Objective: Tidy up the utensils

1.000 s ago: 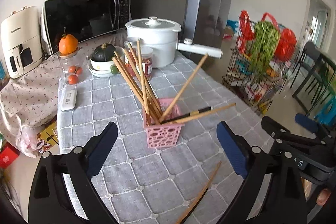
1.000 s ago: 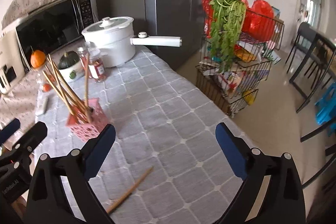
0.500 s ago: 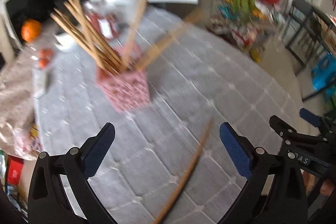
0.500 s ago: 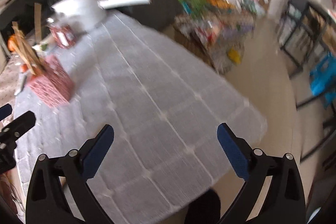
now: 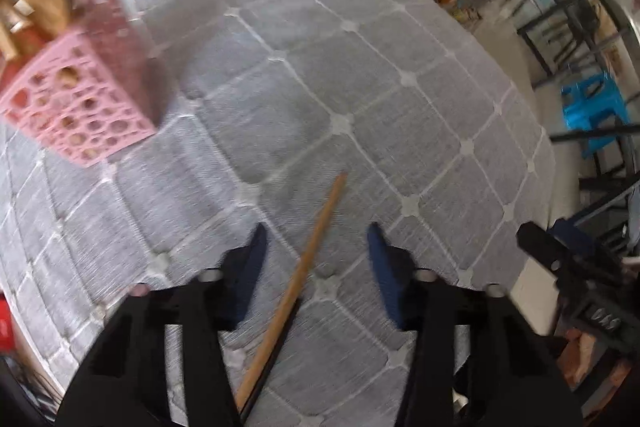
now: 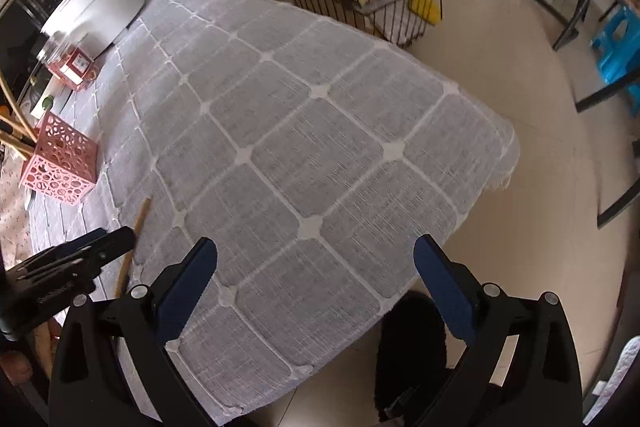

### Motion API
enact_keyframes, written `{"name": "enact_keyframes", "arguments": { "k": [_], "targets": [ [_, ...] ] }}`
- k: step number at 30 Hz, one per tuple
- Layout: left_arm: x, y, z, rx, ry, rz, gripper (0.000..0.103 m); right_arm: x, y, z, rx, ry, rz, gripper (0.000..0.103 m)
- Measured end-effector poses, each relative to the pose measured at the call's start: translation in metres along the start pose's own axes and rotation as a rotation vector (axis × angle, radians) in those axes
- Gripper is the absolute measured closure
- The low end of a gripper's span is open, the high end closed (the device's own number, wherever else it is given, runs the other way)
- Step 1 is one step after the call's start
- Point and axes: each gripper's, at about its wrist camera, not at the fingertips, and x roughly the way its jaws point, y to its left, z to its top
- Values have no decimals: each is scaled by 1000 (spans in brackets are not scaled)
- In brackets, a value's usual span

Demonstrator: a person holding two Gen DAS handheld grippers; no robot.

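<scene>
1. On the surface (image 5: 400, 39), which is covered by a grey cloth with white lines, one loose wooden chopstick (image 5: 296, 279) is seen lying flat near the front edge.
2. The left gripper (image 5: 316, 247) is pointed steeply down over that chopstick, and the stick is seen between its two blue fingers (image 5: 250, 263).
3. Its fingers have just been closing and are set quite narrow, but a gap is seen on each side of the stick, so it is not pinched.
4. The pink holder (image 5: 80, 111), full of round holes, is seen further back on the left, well apart from the loose stick.
5. More chopsticks (image 5: 36, 7) are stood in the holder, leaning out.
6. The right gripper (image 6: 316, 267) is held over the front corner of the cloth, with its fingers (image 6: 188, 279) spread wide and nothing between them.
7. In the right view, the left gripper (image 6: 100, 243) is seen at the left edge, over the loose chopstick (image 6: 134, 239).
8. A white pot (image 6: 100, 3) with a long handle and a red jar (image 6: 76, 63) are seen at the far end.
</scene>
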Motion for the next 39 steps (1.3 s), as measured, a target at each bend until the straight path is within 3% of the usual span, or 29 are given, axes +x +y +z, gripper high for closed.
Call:
{"name": "enact_keyframes", "arguments": {
  "k": [1, 7, 14, 18, 21, 25, 27, 29, 34, 36, 39],
  "targets": [
    [8, -3, 0, 21, 18, 25, 91, 0, -1, 1, 9, 4, 3, 7],
    [-10, 10, -13, 35, -72, 45, 95, -4, 4, 4, 23, 7, 54, 7],
    [-94, 43, -49, 11, -256, 27, 98, 0, 66, -16, -115, 68, 141, 10],
    [-132, 58, -68, -28, -346, 40, 98, 8, 117, -33, -202, 117, 134, 35],
    [-151, 70, -79, -52, -389, 40, 98, 12, 153, -53, -251, 120, 99, 46],
    [-164, 78, -85, -61, -424, 48, 98, 32, 191, -77, -320, 144, -22, 60],
    [-171, 80, -90, -64, -435, 53, 98, 29, 204, -88, -346, 80, -73, 87],
    [-177, 87, -98, -74, -447, 48, 98, 27, 209, -96, -345, 61, -83, 93],
    [-195, 97, -110, -96, -494, 31, 98, 17, 192, -88, -217, 63, 82, 98],
    [-205, 98, -114, -100, -518, 26, 98, -7, 179, -82, -177, 29, 181, 98],
    [-216, 95, -120, -101, -554, 20, 98, -45, 165, -75, -178, -18, 248, 98]
  ]
}}
